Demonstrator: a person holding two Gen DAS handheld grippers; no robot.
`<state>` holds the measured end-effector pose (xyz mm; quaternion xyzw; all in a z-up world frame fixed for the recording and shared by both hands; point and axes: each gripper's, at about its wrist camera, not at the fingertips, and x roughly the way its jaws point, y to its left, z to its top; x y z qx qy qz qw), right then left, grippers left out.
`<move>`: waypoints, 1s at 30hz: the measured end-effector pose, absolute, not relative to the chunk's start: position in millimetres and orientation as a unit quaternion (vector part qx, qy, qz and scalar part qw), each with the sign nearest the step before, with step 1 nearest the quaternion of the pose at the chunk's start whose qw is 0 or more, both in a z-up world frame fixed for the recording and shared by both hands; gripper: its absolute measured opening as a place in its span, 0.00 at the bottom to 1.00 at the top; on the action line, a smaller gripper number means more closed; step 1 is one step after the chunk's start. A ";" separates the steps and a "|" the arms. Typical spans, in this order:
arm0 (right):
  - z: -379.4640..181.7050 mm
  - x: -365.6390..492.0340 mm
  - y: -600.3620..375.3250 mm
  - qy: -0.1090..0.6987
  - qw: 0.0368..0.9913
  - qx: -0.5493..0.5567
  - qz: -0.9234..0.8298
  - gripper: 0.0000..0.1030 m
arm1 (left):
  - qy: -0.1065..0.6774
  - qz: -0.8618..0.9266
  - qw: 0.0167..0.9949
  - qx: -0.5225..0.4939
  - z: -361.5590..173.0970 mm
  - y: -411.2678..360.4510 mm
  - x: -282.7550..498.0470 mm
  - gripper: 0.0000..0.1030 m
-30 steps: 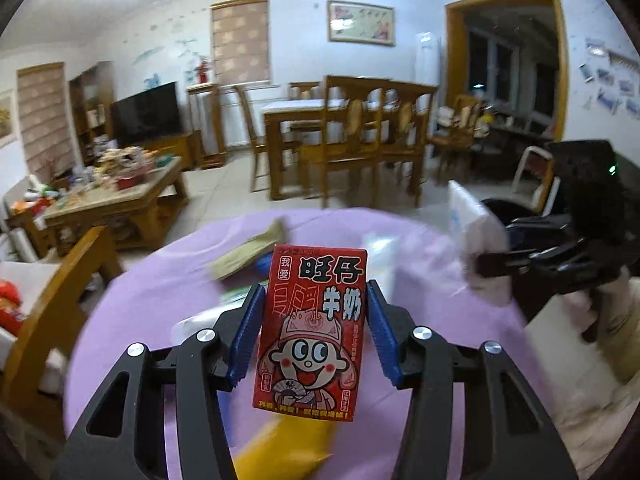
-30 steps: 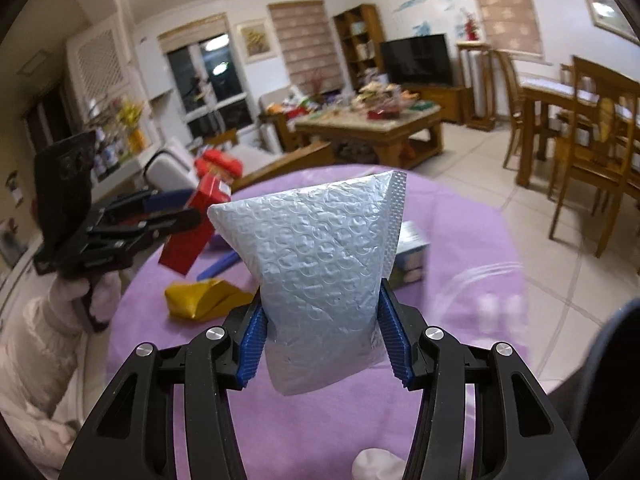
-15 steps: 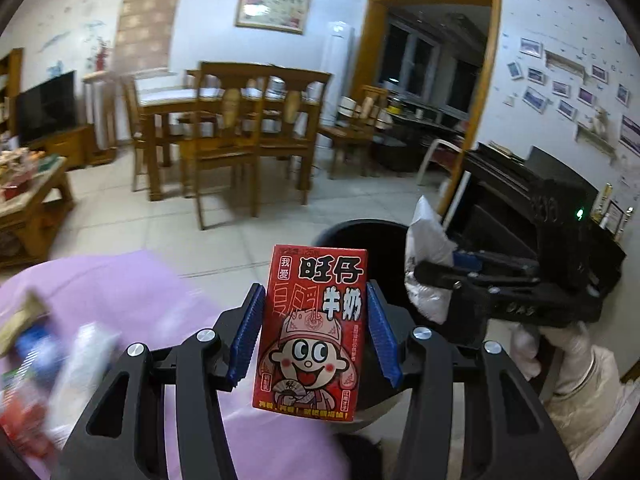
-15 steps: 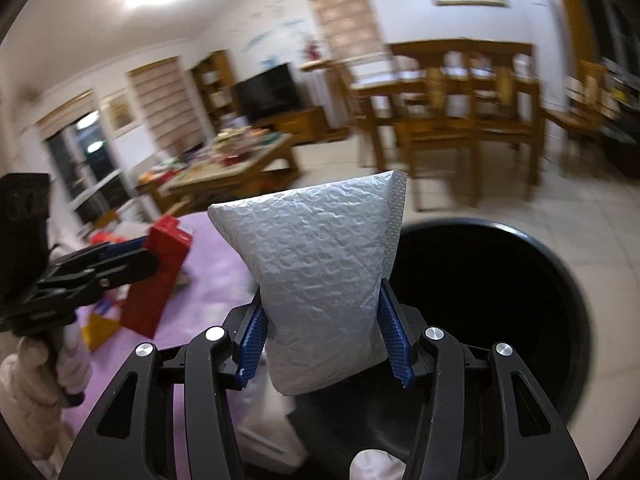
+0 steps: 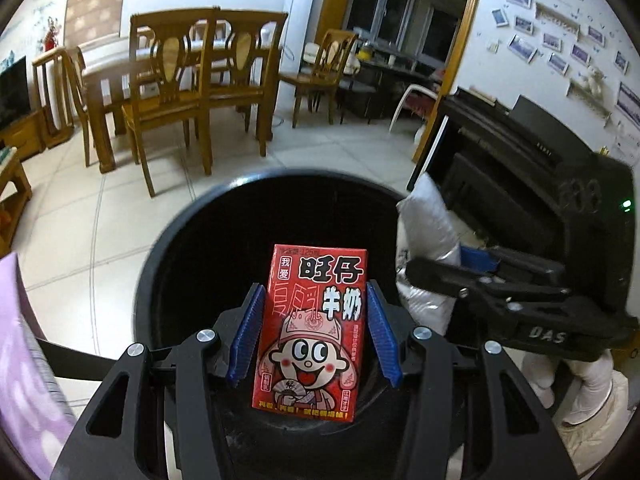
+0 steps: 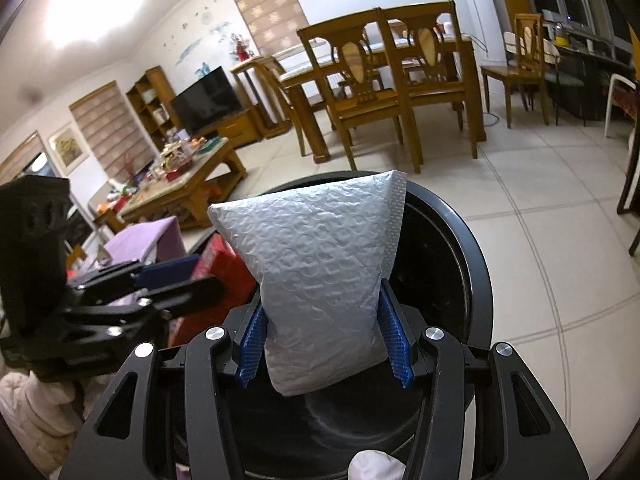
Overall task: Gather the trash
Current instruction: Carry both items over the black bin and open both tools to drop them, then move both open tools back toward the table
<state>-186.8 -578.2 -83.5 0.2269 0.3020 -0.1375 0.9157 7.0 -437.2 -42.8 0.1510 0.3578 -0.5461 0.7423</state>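
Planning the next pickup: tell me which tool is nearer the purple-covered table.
Left. The left tool, gripping the red carton, sits between the purple-covered table and the right tool, which holds the bubble mailer farther out over the black bin.

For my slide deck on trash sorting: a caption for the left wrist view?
Left gripper holds a red milk carton over the black bin.

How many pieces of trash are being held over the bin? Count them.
2: a red milk carton in the left gripper, a bubble mailer in the right gripper.
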 end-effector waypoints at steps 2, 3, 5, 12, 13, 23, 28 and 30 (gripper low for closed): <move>-90.1 -185.6 -580.0 0.306 0.915 0.224 -0.139 0.50 | 0.361 -0.544 0.741 0.154 -45.6 -439.9 5.9 0.49; -89.8 -183.9 -578.1 0.307 0.914 0.224 -0.139 0.50 | 0.362 -0.542 0.742 0.158 -46.8 -439.6 5.8 0.49; -87.7 -175.6 -577.6 0.310 0.914 0.220 -0.143 0.51 | 0.363 -0.541 0.741 0.163 -49.1 -441.3 4.1 0.49; -83.9 -169.7 -571.8 0.315 0.914 0.204 -0.156 0.52 | 0.355 -0.543 0.740 0.177 -51.0 -443.7 -2.3 0.49; -84.6 -169.8 -571.7 0.315 0.914 0.201 -0.158 0.52 | 0.355 -0.543 0.740 0.178 -51.3 -443.4 -2.4 0.49; -86.5 -170.2 -570.7 0.311 0.916 0.202 -0.154 0.61 | 0.347 -0.538 0.747 0.181 -51.1 -438.2 -8.4 0.50; -75.4 -169.2 -561.2 0.293 0.924 0.191 -0.156 0.79 | 0.331 -0.534 0.756 0.184 -43.3 -426.7 -14.0 0.73; -70.1 -168.0 -557.7 0.286 0.927 0.187 -0.152 0.80 | 0.318 -0.529 0.765 0.183 -37.7 -418.4 -16.8 0.81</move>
